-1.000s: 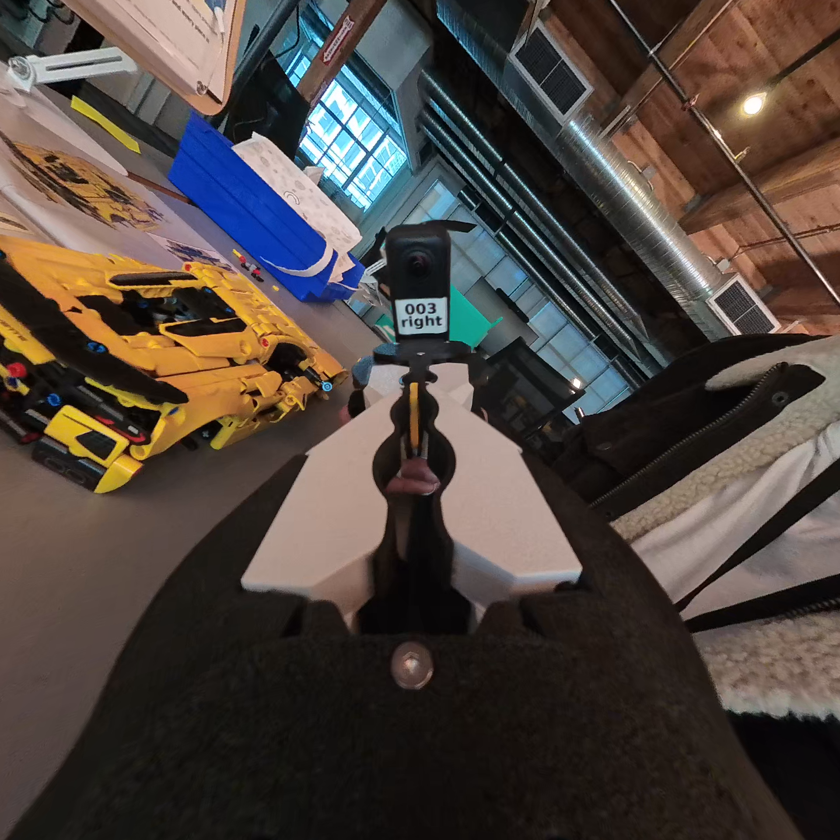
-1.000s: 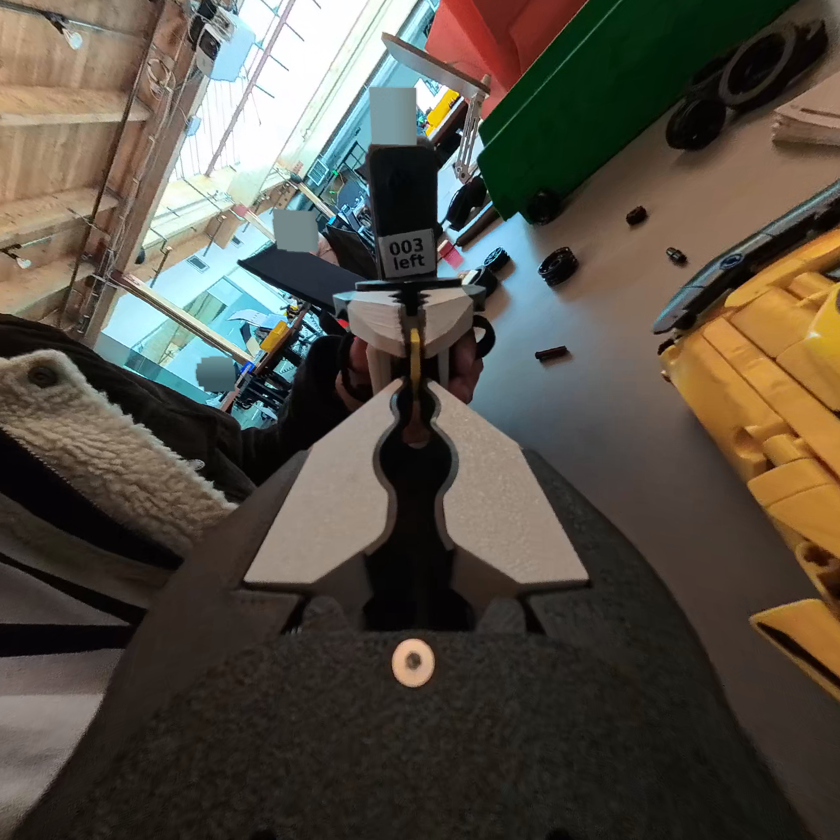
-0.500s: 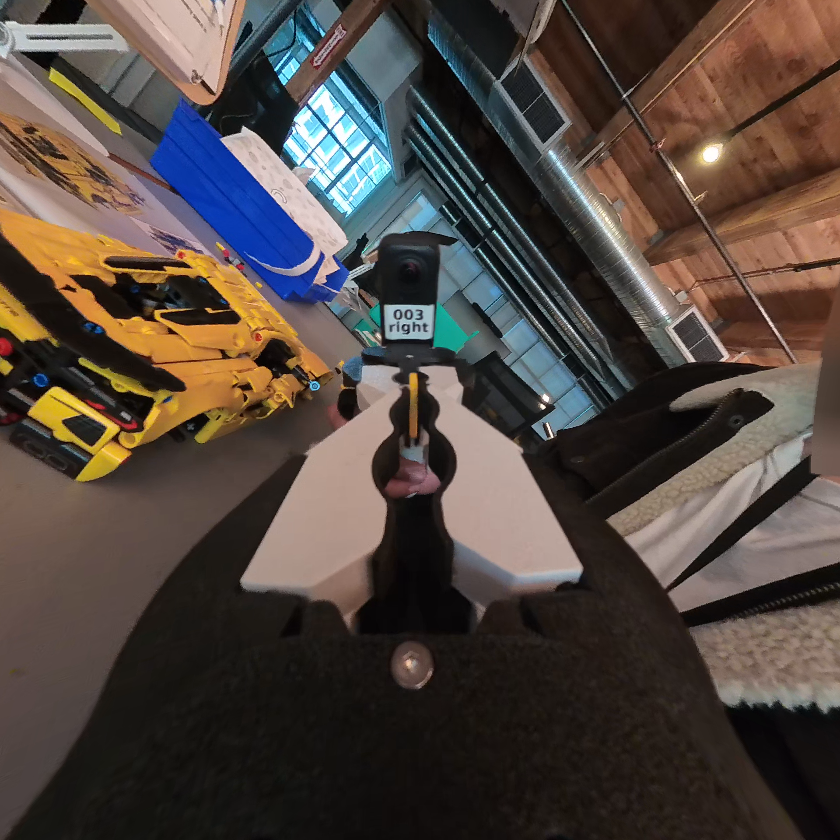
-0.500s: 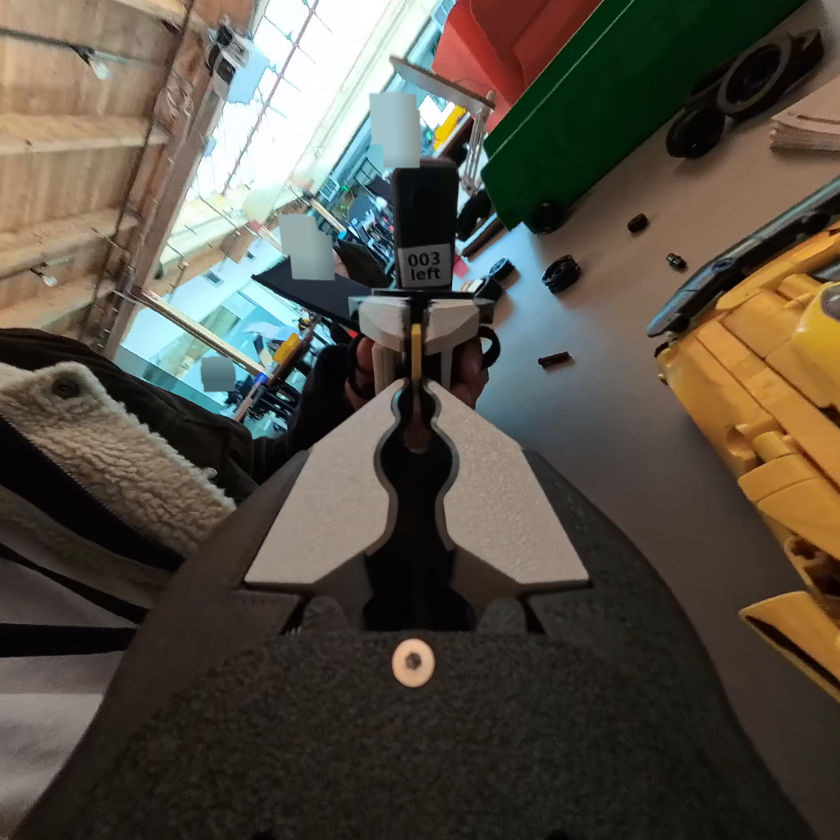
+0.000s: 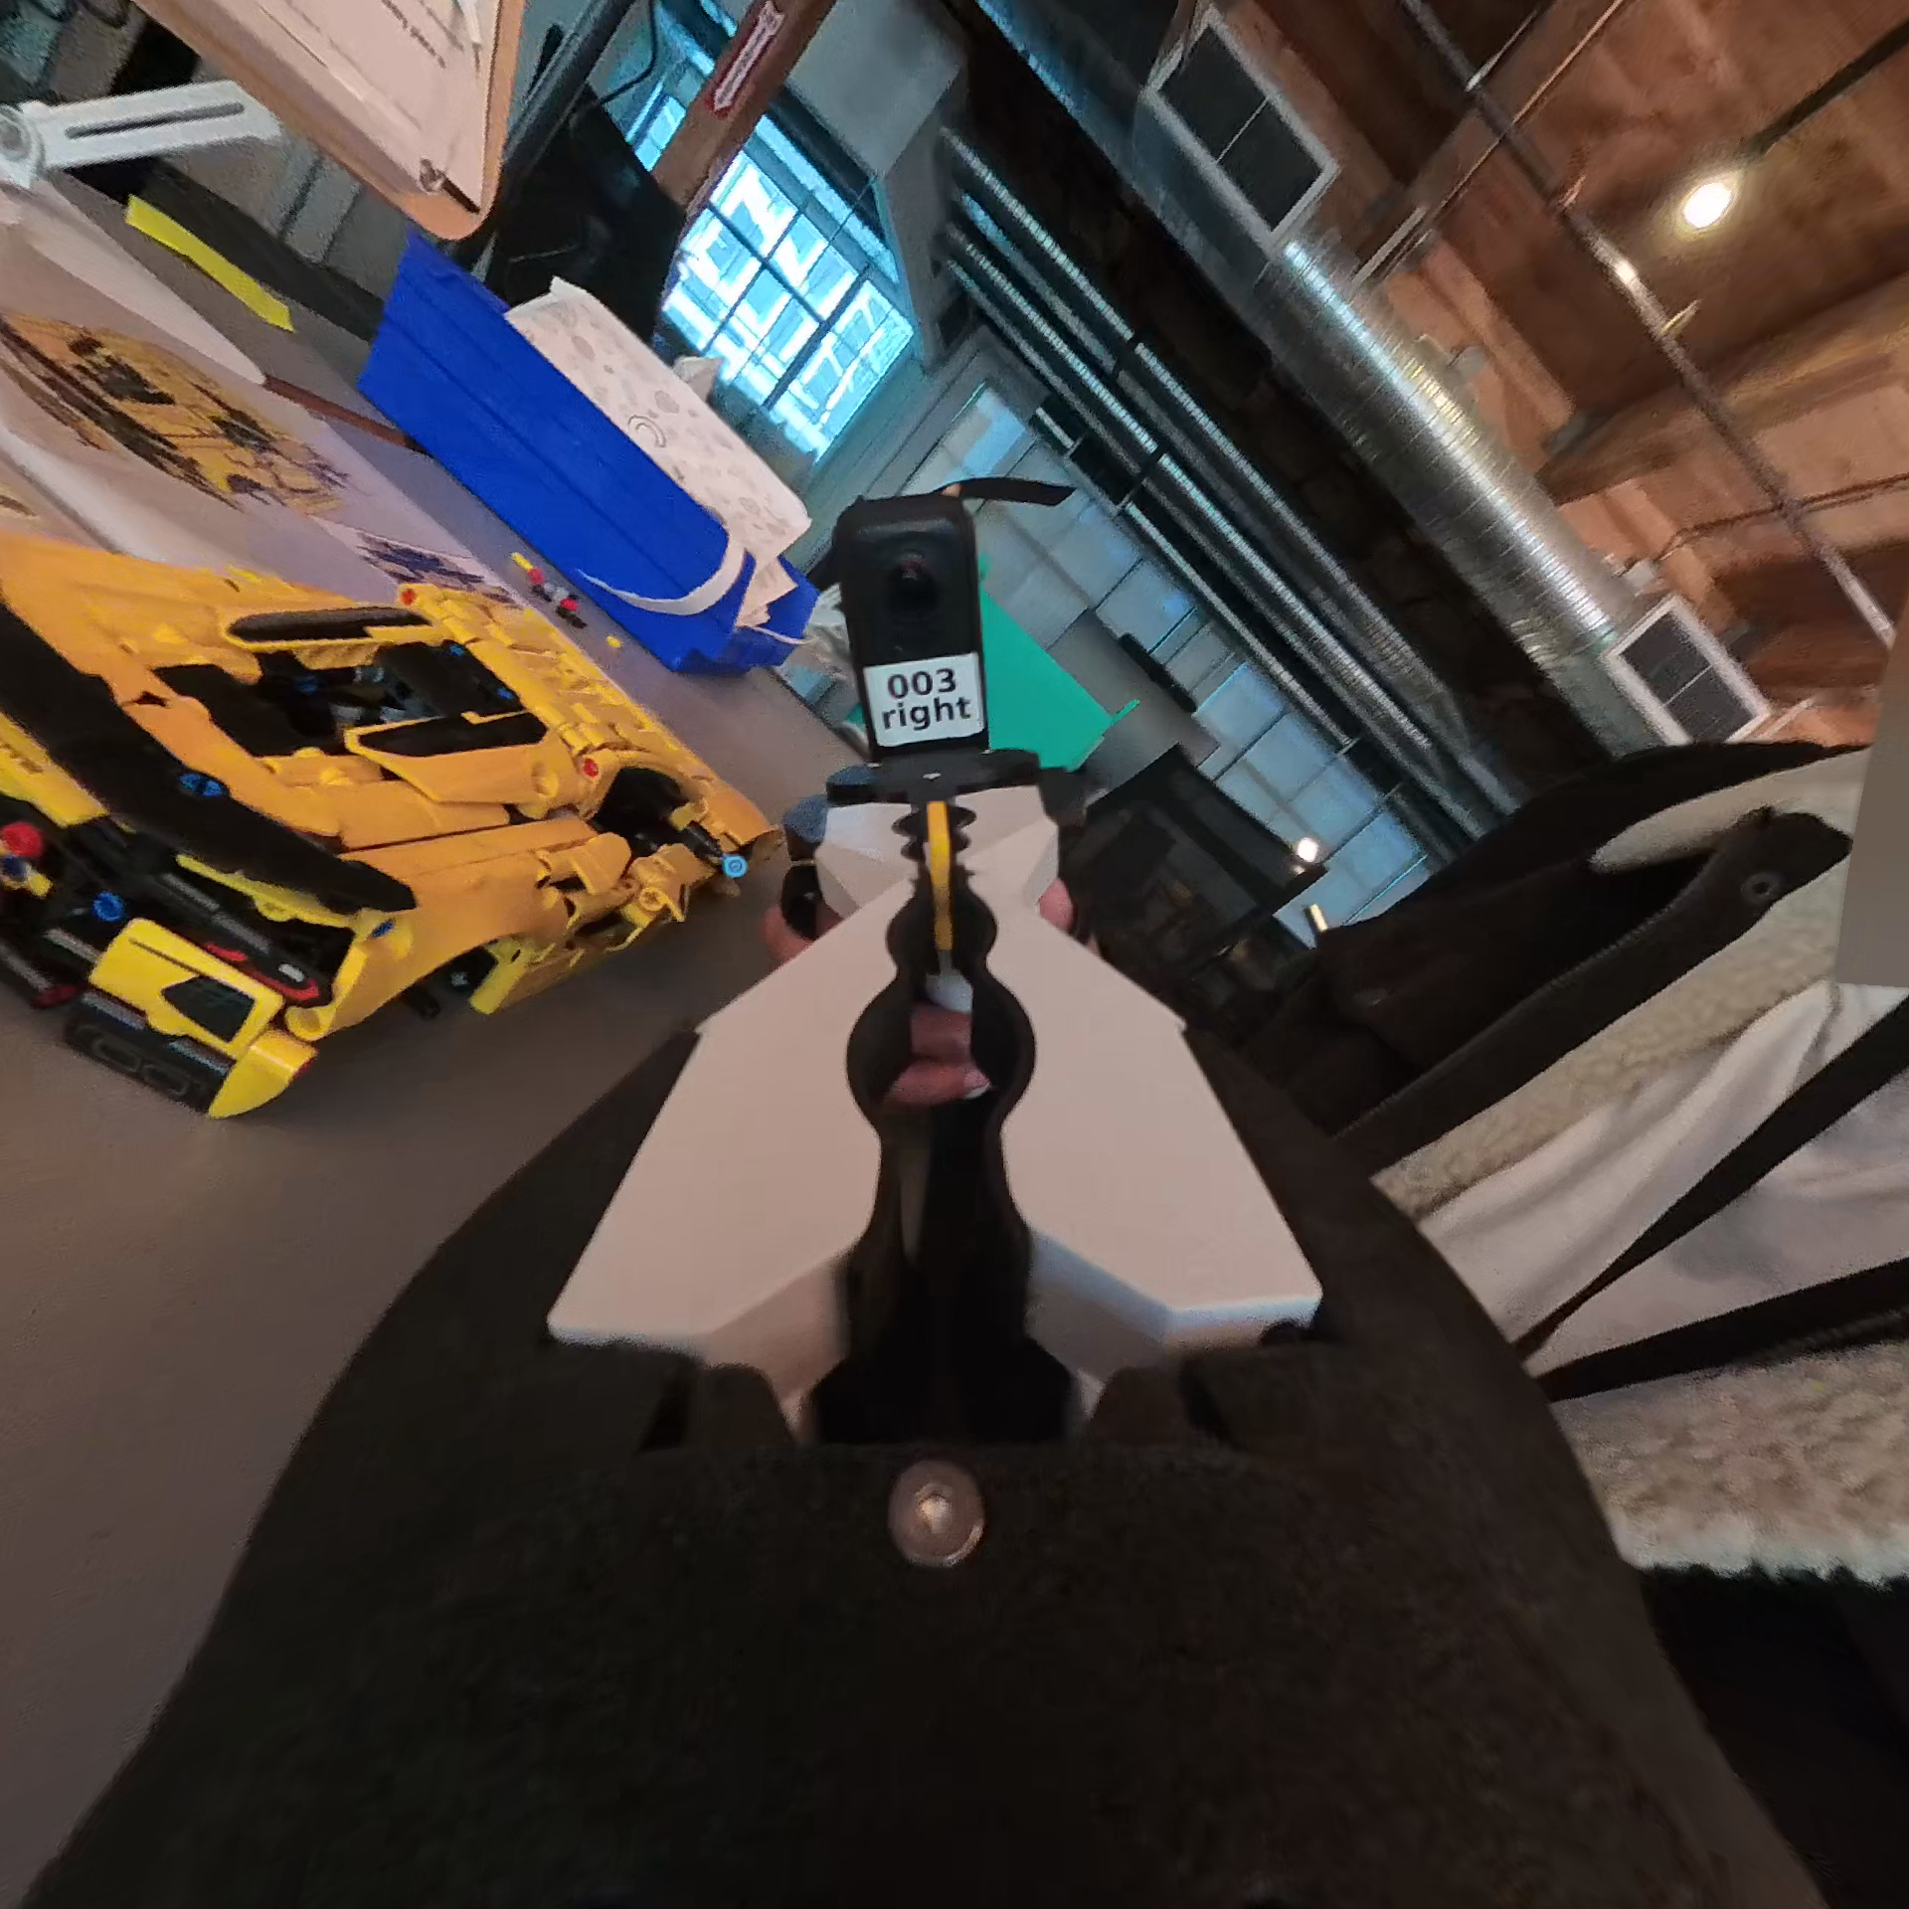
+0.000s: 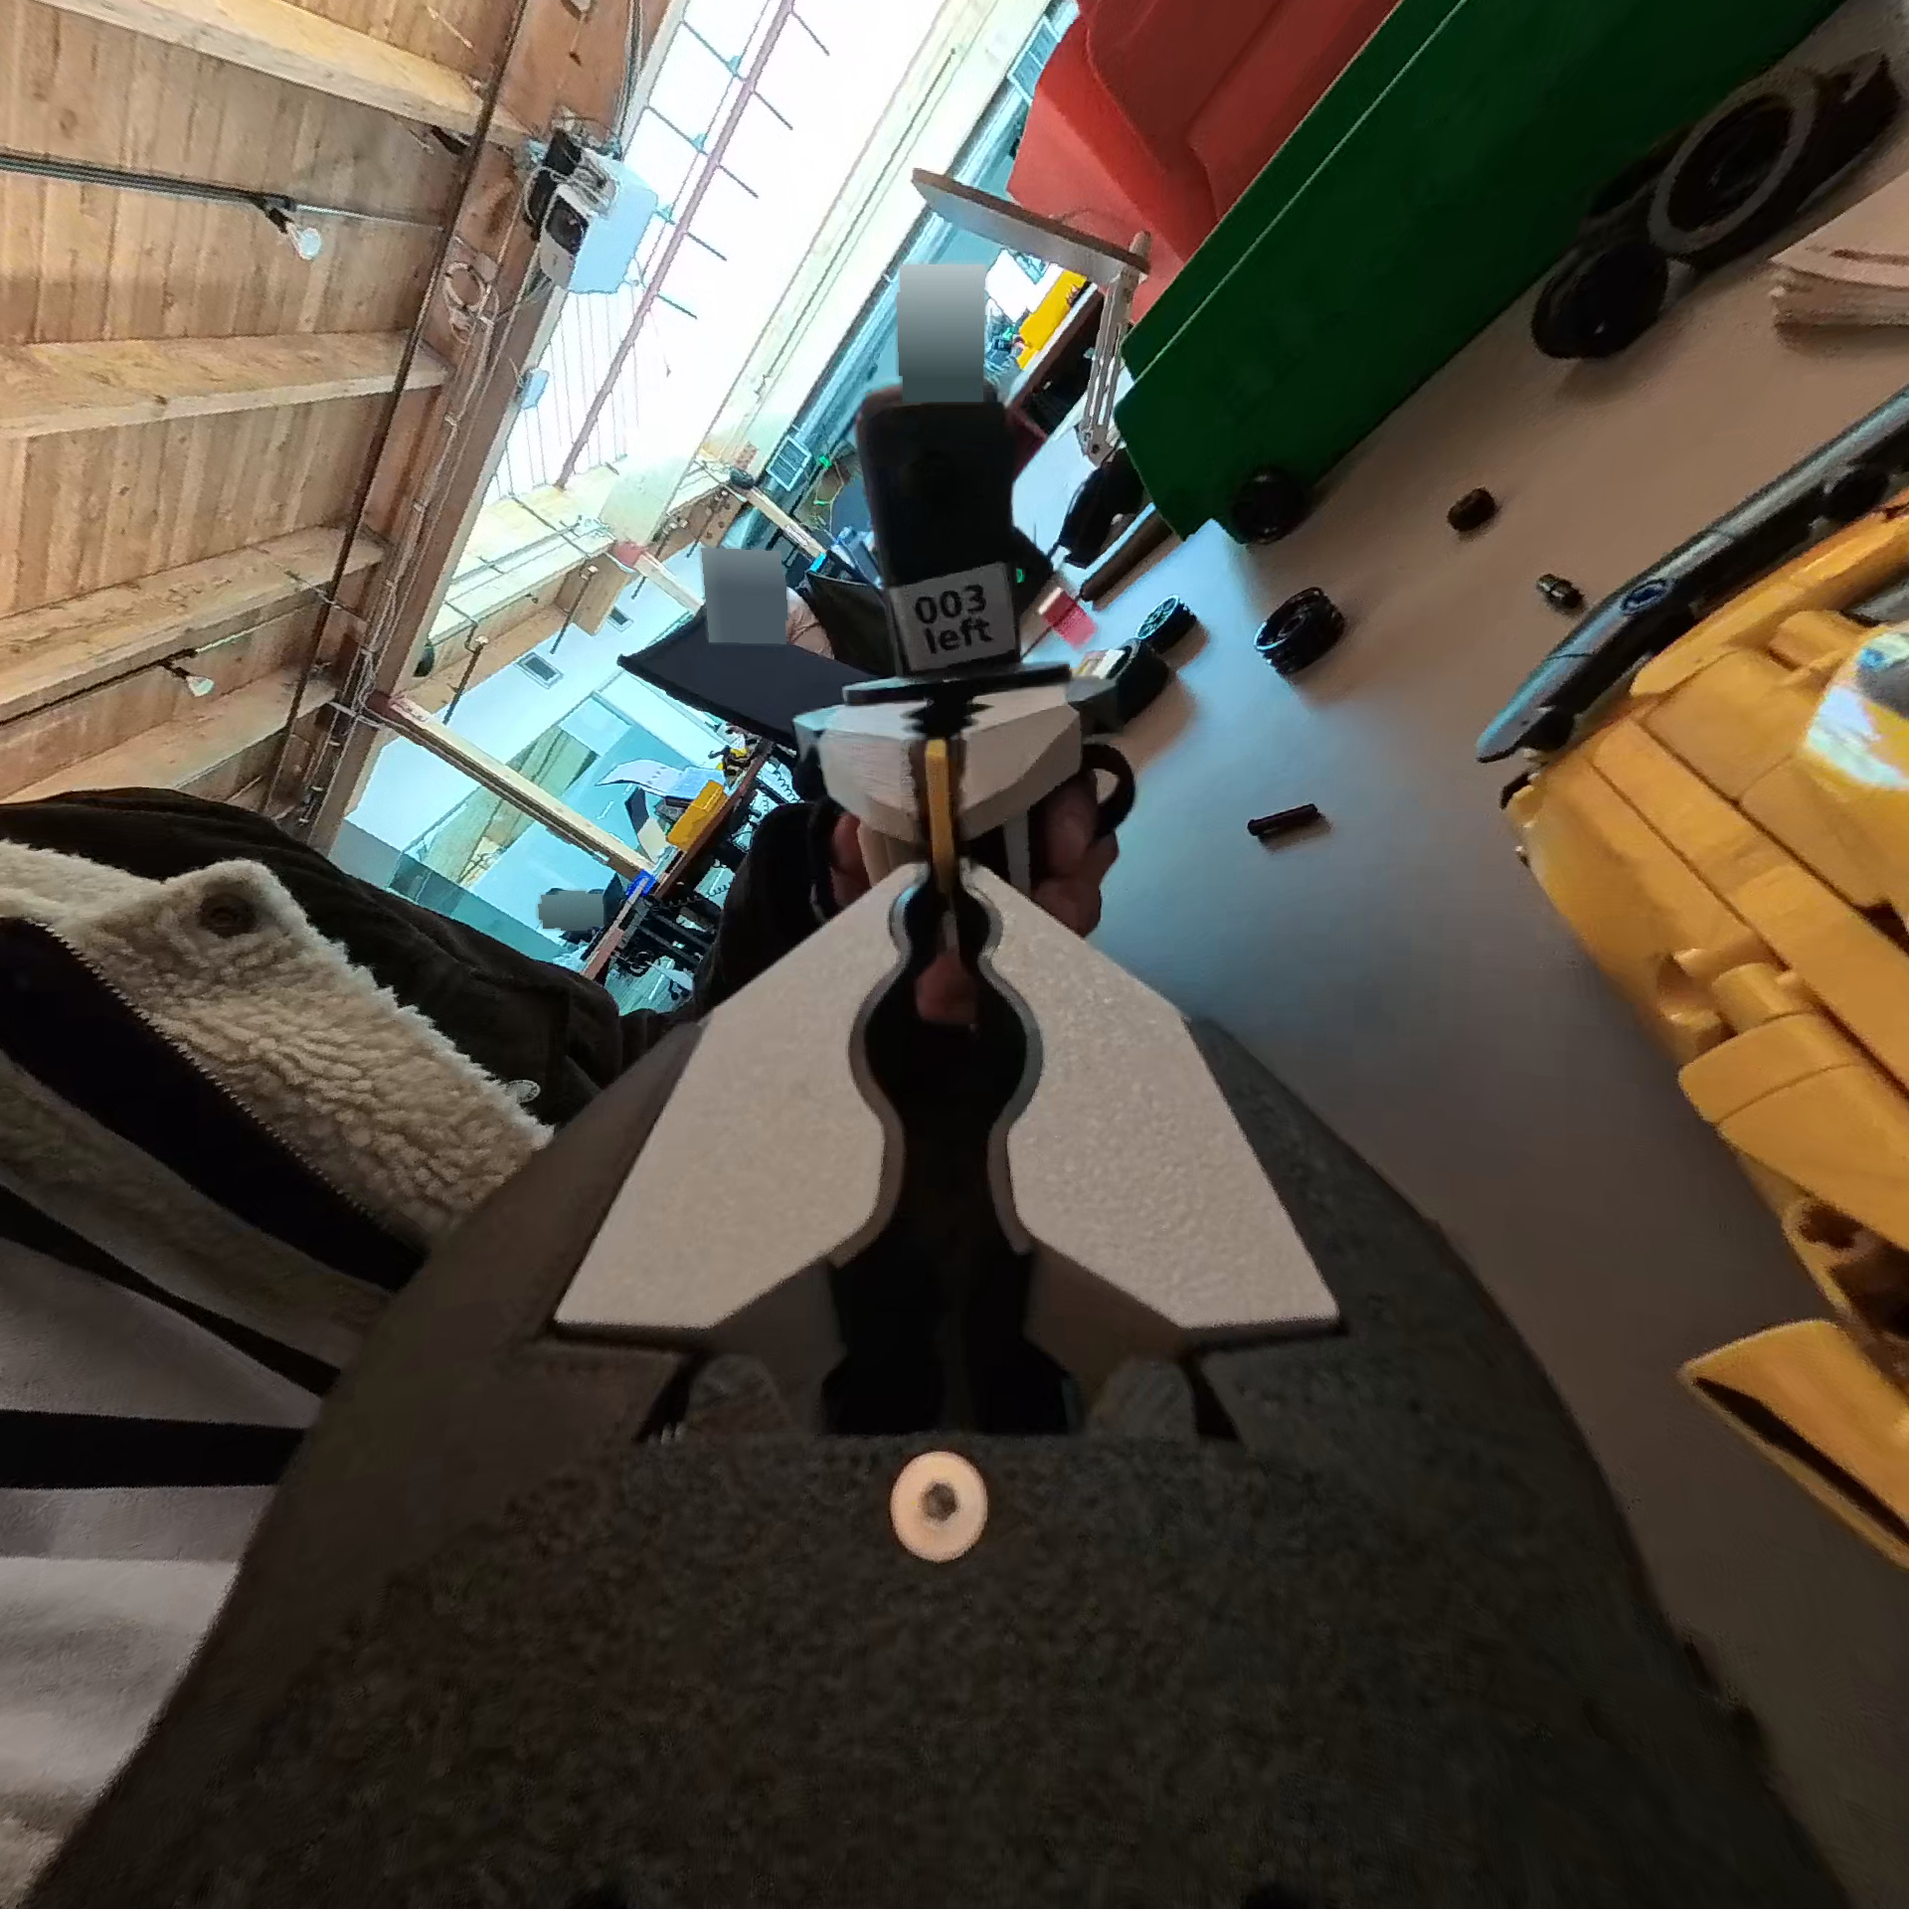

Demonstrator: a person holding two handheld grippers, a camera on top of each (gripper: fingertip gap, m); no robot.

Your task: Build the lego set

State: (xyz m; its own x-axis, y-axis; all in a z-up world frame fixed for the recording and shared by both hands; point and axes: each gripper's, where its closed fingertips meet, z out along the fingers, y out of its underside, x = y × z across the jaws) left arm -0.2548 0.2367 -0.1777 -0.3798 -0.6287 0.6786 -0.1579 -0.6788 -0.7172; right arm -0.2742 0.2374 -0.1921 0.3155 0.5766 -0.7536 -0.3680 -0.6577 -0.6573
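Grippers, two, white-fingered, meet tip to tip: left gripper (image 5: 938,909) and right gripper (image 6: 938,888) both pinch one thin yellow strip (image 5: 938,878). One blocky yellow car (image 5: 310,785) sits on the grey tabletop (image 5: 207,1291).

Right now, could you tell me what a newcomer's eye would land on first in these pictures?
Probably the two grippers, left gripper and right gripper, meeting tip to tip around a thin yellow piece. Then the big yellow lego car lying on the grey table beside them.
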